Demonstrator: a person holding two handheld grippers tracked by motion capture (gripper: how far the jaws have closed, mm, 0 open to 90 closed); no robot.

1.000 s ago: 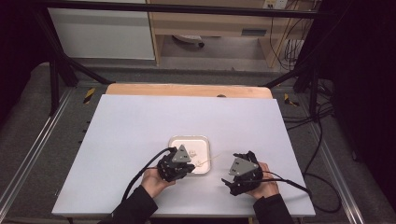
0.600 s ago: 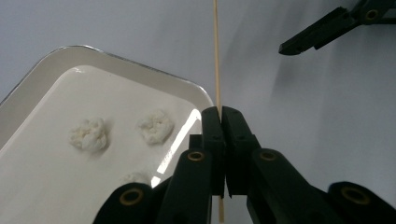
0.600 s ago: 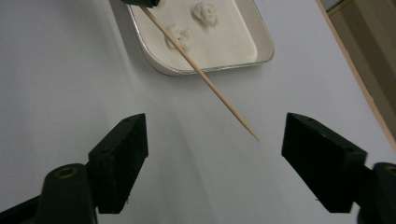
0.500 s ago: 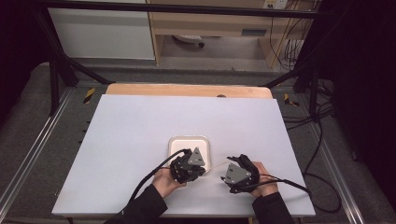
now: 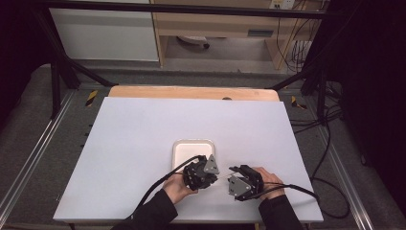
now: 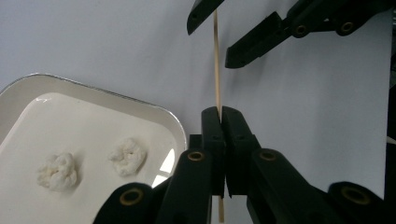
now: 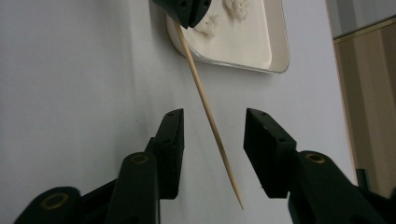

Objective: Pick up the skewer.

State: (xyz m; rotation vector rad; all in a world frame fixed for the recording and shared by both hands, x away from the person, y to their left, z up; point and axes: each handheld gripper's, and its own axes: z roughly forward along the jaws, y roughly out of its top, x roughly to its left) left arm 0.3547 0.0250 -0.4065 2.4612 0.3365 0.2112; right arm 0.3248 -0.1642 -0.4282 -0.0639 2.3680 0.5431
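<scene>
Since the earlier frame the left gripper (image 5: 214, 178) has slid toward 3 o'clock, off the tray (image 5: 180, 149), nearer the right gripper (image 5: 226, 181). It pinches a skewer (image 6: 216, 65) that points at the right gripper, whose jaws have been closing around the tip, not yet touching. Both hands sit at the table's (image 5: 134, 139) 6 o'clock edge.

From the left gripper view, the left gripper (image 6: 221, 116) has its two black jaws pressed together on a thin wooden skewer (image 6: 216, 70), which runs straight up and away over the white table (image 6: 116, 42). At the far end the right gripper (image 6: 212, 35) has a jaw on either side of the skewer, seemingly not yet touching it; those jaws have just been closing. To the left sits a white tray (image 6: 175, 128) with two pale crumbly lumps (image 6: 128, 155), perhaps dough.
</scene>
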